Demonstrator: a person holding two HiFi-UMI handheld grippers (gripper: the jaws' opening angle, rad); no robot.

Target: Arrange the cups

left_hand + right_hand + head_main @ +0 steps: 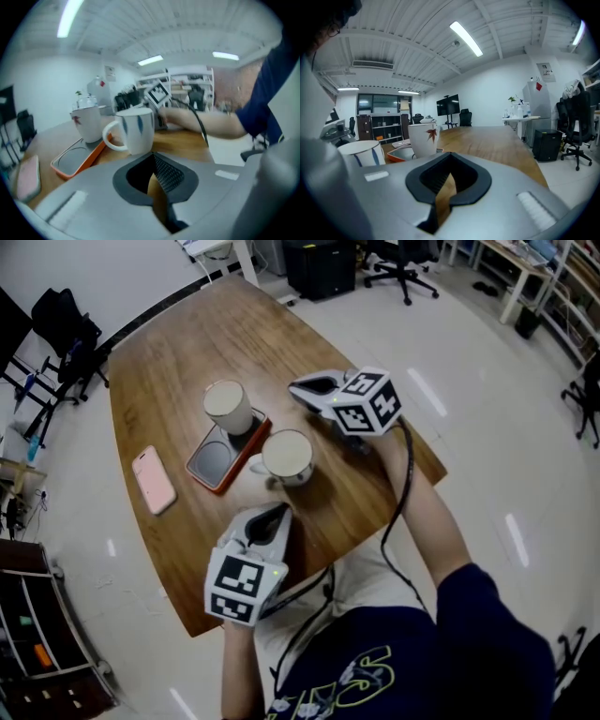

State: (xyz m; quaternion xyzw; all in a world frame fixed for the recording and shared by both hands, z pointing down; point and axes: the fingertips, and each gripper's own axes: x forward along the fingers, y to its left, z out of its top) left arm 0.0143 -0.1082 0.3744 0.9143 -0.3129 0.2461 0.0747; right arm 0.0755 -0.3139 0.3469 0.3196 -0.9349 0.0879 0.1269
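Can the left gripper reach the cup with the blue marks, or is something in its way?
Probably yes. The blue-marked cup stands on the table just ahead of the left gripper, with only bare wood between them. Its fingers look shut, so they would need to open first.

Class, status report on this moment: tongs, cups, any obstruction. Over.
Both shut, empty: left tongs, right tongs. One leaf cup on orange tray; blue-striped cup beside it on table. Only a pink phone nearby, not in the way.
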